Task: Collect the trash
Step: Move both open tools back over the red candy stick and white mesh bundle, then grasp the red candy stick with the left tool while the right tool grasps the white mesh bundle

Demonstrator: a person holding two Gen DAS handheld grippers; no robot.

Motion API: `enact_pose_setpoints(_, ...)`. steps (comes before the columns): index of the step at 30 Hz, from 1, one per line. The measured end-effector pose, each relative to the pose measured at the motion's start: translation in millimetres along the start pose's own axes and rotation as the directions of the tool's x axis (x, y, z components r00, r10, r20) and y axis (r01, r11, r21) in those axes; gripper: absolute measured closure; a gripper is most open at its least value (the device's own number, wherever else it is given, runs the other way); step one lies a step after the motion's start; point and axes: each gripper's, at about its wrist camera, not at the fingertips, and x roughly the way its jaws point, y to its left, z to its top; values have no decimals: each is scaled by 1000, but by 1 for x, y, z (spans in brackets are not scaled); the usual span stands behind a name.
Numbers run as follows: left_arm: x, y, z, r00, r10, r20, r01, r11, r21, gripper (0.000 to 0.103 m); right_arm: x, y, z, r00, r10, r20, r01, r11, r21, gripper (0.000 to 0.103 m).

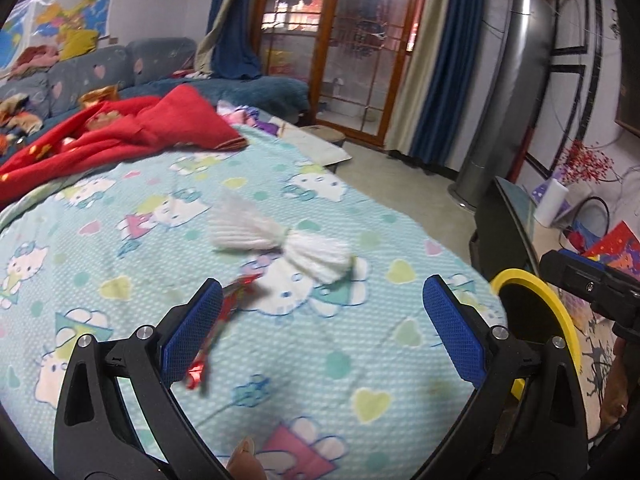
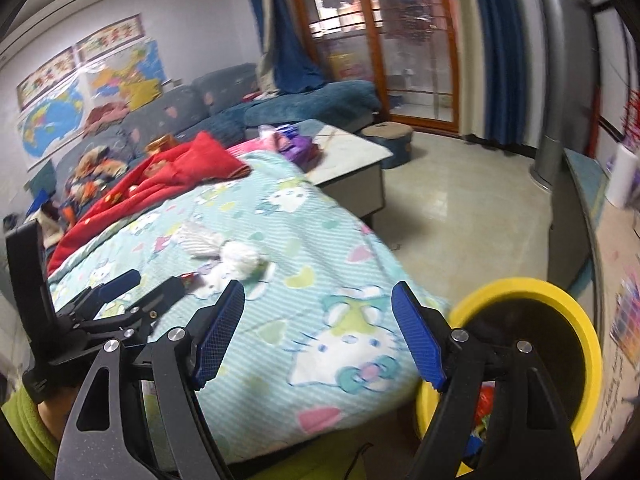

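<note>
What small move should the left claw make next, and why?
Probably ease the open left claw left and down to straddle the crinkled red foil wrapper on the blue cartoon-print blanket: it lies beside the left finger, not between the fingers, while the yellow-rimmed bin waits.

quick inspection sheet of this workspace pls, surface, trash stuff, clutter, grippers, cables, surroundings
Surface: pale turquoise cartoon-cat blanket spread over a low surface.
Job's things: crumpled white tissue wad and shiny red foil wrapper lie on the blanket; yellow-rimmed round bin stands beside its edge, colourful scraps inside.
Clutter: rumpled red cloth at the blanket's far end.
Grippers: left gripper open over the blanket, wrapper by its left finger; right gripper open, empty.
Cables: dark cord near the right wall.
Surroundings: grey sofa, blue curtains, wood-framed glass doors.
</note>
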Motion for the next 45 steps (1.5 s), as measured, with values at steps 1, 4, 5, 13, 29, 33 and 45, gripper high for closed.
enact_pose_setpoints(1, 2, 6, -1, 1000, 13, -12, -13, 1000, -8, 11, 4, 4, 1, 1000, 4, -6, -4, 1000, -12, 29)
enact_pose_setpoints(4, 6, 22, -3, 999, 32, -42, -33, 999, -33, 11, 18, 19, 4, 1000, 18, -25, -19, 998, -64, 29)
enact_pose_setpoints(5, 7, 28, -4, 998, 40, -53, -42, 998, -41, 11, 23, 23, 4, 999, 23, -34, -25, 997, -73, 29)
enact_pose_setpoints(13, 24, 63, -14, 989, 34, -144, -52, 991, -123, 11, 70, 47, 13, 992, 63, -111, -76, 990, -116, 30)
enact_pose_setpoints(29, 42, 78, -25, 975, -31, -220, -14, 980, -198, 44, 152, 65, 17, 968, 77, -238, -110, 986, -127, 56)
enact_pose_setpoints(33, 43, 76, -26, 974, -36, -223, -7, 981, -191, 58, 164, 63, 15, 961, 94, -261, -121, 989, -87, 77)
enact_pose_setpoints(45, 48, 74, -26, 968, -72, -240, 26, 981, -190, 88, 139, 42, -6, 968, 105, -228, -114, 993, -25, 95)
